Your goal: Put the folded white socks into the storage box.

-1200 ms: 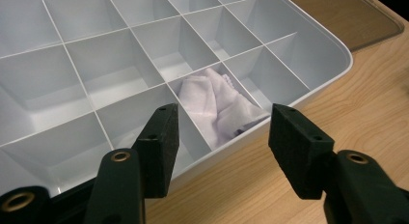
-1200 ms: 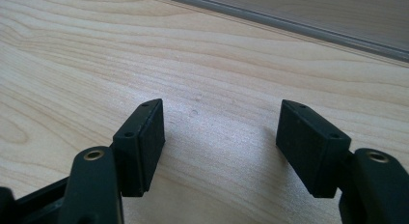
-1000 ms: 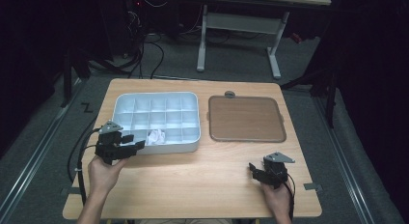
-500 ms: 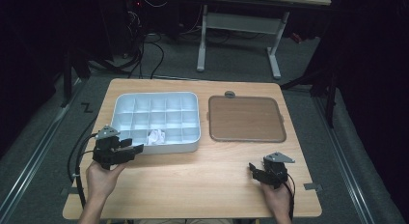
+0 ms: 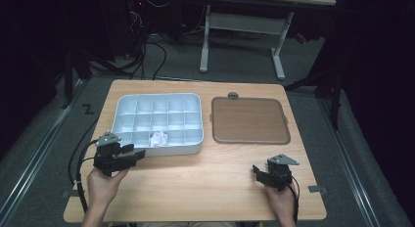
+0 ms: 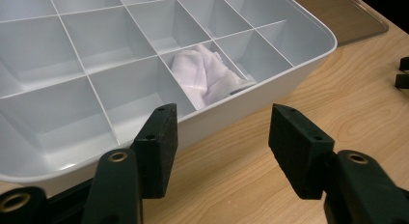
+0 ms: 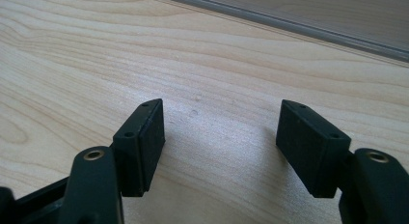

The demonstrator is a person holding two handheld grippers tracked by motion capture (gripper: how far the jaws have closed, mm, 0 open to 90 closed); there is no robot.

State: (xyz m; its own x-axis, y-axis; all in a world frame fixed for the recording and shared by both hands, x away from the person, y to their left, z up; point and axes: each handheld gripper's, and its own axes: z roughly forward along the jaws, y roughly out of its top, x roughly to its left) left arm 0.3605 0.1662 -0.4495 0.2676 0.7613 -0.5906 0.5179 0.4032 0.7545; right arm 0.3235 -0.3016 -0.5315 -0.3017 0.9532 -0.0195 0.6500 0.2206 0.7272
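A white compartment tray [image 5: 128,102] lies on the left half of the wooden table; its near rim [image 6: 270,96] fills the left gripper view. A crumpled white cloth [image 5: 158,137] [image 6: 207,74] rests in a front-row compartment. My left gripper [image 5: 133,154] [image 6: 222,137] is open and holds nothing, just in front of the tray's near wall and left of the cloth. My right gripper [image 5: 256,171] [image 7: 219,137] is open over bare wood near the table's front right, with nothing between its jaws.
A flat brown lid [image 5: 248,120] [image 7: 308,11] lies right of the tray, its corner [image 6: 357,16] visible beyond the tray. A small grey knob [image 5: 233,95] sits at the lid's far edge. Bare table [image 5: 195,188] spreads between my two hands. Dark floor and cables surround the table.
My left gripper has drawn back from the tray toward the table's front left. The cloth stays in its compartment. The right gripper has not moved.
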